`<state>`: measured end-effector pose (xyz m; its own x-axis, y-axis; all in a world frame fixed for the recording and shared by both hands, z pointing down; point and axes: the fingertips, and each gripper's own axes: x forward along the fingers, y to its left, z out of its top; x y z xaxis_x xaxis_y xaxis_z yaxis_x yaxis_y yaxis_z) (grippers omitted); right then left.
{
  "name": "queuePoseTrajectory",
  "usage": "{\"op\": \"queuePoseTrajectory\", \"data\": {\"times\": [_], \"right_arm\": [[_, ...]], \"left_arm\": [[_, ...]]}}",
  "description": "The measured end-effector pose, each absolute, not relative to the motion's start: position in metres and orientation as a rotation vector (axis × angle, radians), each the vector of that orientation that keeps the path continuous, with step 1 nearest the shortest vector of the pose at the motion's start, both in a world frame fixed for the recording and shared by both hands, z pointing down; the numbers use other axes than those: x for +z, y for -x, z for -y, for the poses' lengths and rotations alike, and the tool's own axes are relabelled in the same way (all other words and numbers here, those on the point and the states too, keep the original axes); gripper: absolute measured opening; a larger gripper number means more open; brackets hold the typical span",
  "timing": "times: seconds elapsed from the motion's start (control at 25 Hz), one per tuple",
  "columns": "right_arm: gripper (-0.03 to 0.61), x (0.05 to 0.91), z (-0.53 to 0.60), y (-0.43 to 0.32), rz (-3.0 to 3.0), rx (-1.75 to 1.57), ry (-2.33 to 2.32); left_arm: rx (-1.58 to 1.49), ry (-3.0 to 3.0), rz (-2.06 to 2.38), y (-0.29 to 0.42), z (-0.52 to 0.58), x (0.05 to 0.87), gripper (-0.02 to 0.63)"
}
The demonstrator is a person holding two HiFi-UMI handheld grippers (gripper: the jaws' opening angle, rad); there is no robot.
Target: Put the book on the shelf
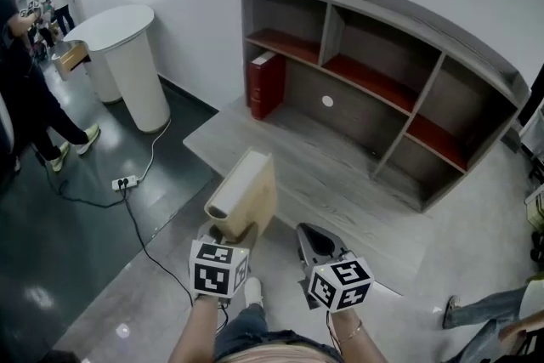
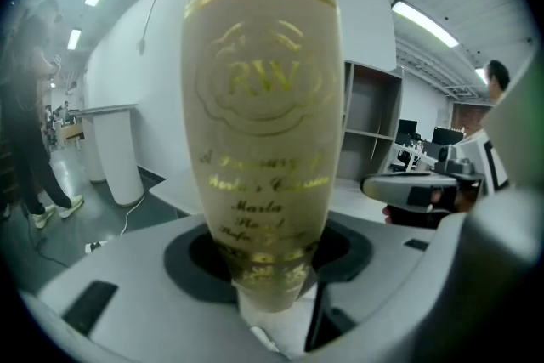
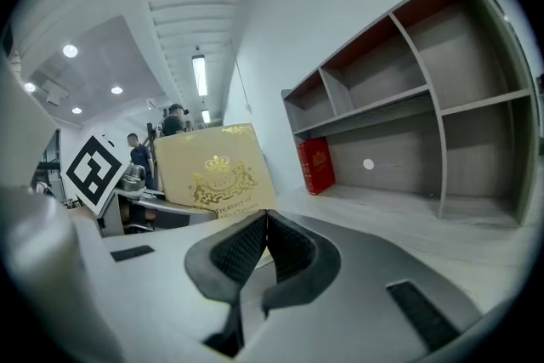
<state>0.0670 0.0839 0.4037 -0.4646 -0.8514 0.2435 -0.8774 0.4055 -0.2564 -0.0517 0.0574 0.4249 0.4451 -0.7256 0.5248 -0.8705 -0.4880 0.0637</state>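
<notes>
Clamped in the left gripper (image 1: 228, 232), jaws spread wide across its thickness: the beige book (image 1: 246, 190), rising from the jaws with the gold-printed spine turned back toward this gripper's own camera. Just beside, on the right: the right gripper (image 1: 318, 244), closed pad to pad and holding nothing. Ahead of both grippers and well apart from them: the shelf (image 1: 384, 89), with a red book (image 1: 265, 84) upright at the left end of the lower compartment. Judged as the carrying step, with placing not yet begun. Carry forward without loosening the grip; pinched only at the lower end, so probably easy to swing. Keep the book upright and turn the spine away from the shelf's back wall before entering a compartment. Aim perhaps for the free space just beside the red book, or for any bare compartment. Lower down to full contact with the shelf floor, and only then open the jaws. Steady the cover with the closed right gripper against leaning.
</notes>
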Motion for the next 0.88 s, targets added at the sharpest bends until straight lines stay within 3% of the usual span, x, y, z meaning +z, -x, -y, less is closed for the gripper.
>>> {"op": "queuePoseTrajectory", "data": {"times": [0.48, 0.88], "right_arm": [[0.009, 0.406, 0.057, -0.021, 2.507, 0.535, -1.608], [0.009, 0.410, 0.131, -0.032, 2.433, 0.511, -1.613]], "left_arm": [[0.677, -2.428, 1.276, 0.071, 0.080, 0.433, 0.219], [0.725, -2.457, 1.236, 0.068, 0.142, 0.435, 0.219]]}}
